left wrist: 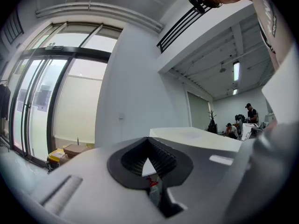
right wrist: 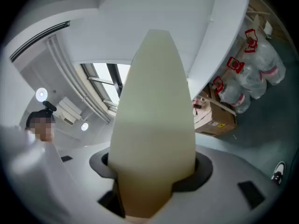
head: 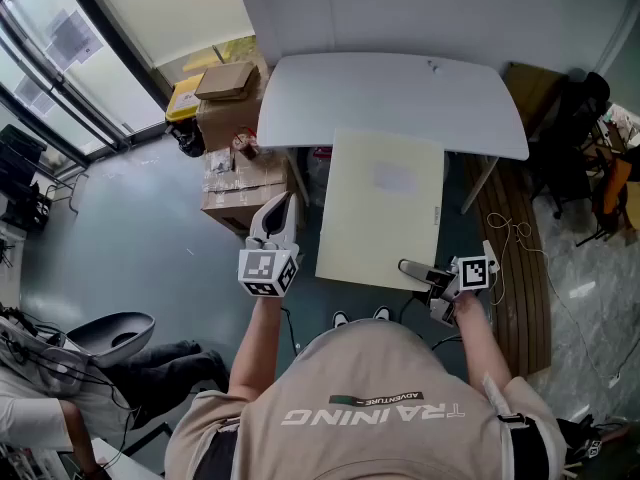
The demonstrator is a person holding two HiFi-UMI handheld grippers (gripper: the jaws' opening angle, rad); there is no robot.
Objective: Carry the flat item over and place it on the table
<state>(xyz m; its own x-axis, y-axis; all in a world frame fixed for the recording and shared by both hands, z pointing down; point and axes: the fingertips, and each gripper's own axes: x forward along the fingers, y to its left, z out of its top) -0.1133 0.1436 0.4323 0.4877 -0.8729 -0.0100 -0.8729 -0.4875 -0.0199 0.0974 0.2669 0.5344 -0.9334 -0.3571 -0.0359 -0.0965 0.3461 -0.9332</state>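
A cream flat board (head: 385, 208) is held level, its far end lying over the near edge of the white table (head: 390, 88). My right gripper (head: 412, 269) is shut on the board's near right corner. In the right gripper view the board (right wrist: 154, 111) runs out from between the jaws (right wrist: 152, 183) toward the table (right wrist: 219, 31). My left gripper (head: 283, 210) hangs left of the board, apart from it, shut with nothing in it. The left gripper view shows its jaws (left wrist: 152, 164) closed together, with the table (left wrist: 196, 136) beyond.
Cardboard boxes (head: 232, 108) and wrapped packs of water bottles (head: 235, 173) stand at the table's left end. Wooden boards (head: 522, 258) lie on the floor to the right, near a black chair (head: 580, 118). A glass wall (head: 60, 78) runs along the left. A seated person (head: 60, 388) is at bottom left.
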